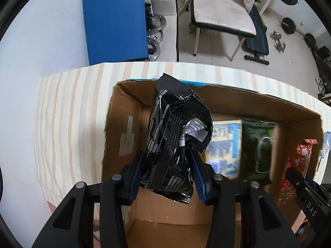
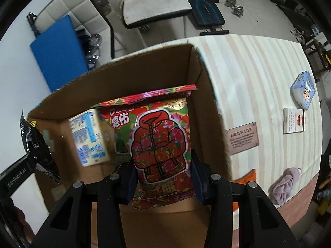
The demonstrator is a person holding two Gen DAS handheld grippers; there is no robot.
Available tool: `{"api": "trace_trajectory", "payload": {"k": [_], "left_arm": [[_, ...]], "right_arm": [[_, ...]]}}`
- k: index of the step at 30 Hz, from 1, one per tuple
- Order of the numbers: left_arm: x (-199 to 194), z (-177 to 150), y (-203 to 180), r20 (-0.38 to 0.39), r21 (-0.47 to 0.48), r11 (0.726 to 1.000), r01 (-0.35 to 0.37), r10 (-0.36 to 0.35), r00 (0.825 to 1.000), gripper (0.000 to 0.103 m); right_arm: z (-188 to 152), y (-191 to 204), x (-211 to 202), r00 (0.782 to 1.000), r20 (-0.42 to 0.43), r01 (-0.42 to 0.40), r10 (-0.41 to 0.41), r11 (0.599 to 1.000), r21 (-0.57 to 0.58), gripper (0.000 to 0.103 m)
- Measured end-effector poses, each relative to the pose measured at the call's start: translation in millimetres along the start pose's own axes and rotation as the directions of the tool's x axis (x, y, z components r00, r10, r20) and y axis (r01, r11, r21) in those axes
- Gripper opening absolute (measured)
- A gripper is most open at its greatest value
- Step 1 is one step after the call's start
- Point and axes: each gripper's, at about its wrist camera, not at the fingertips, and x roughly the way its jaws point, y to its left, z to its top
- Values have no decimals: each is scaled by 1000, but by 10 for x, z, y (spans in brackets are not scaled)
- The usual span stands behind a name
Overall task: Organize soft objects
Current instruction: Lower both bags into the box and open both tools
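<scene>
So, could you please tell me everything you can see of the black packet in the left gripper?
The black packet is a glossy, crinkled foil-like pouch with small white print and a white barcode patch where it folds. It stands roughly upright, creased and bent at the top, clamped near its lower end by the left gripper, over the left part of the open cardboard box. Only the fingers visibly touch it.

Left wrist view rides right behind the left tongs, looking down and forward, close over the open cardboard box on the striped table. Right wrist view sits behind the right tongs, tilted down into the same box from its right end. Both take in the box interior, the blue board, the chair and the floor beyond.
</scene>
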Motion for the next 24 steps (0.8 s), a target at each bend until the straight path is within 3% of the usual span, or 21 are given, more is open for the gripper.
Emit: {"api": "trace_trajectory", "payload": {"k": [8,10,12,17,21,24], "left_arm": [[306,117,-12,-106,7,1000,20,-19,994,45],[291,116,-12,-107,-2,1000,30,-30,994,48],[250,109,-10,-98,-5,999,42,-42,994,56],[130,64,0,-68,13,999,52,-51,996,69],[46,-45,18,-42,21,997,73,-72,996,96],[12,-180,39,-30,7,997,80,-80,996,100]], "right_arm": [[153,39,304,998,-43,49,-48,998,37,48],[180,59,350,998,-62,30,-27,999,37,59],[191,68,311,999,-34,25,-24,999,37,78],[173,126,209,1000,-15,10,-10,1000,0,80],[58,207,108,1000,1,-1,1,998,-60,100],[-63,283,43,1000,4,-1,2,993,-117,103]]}}
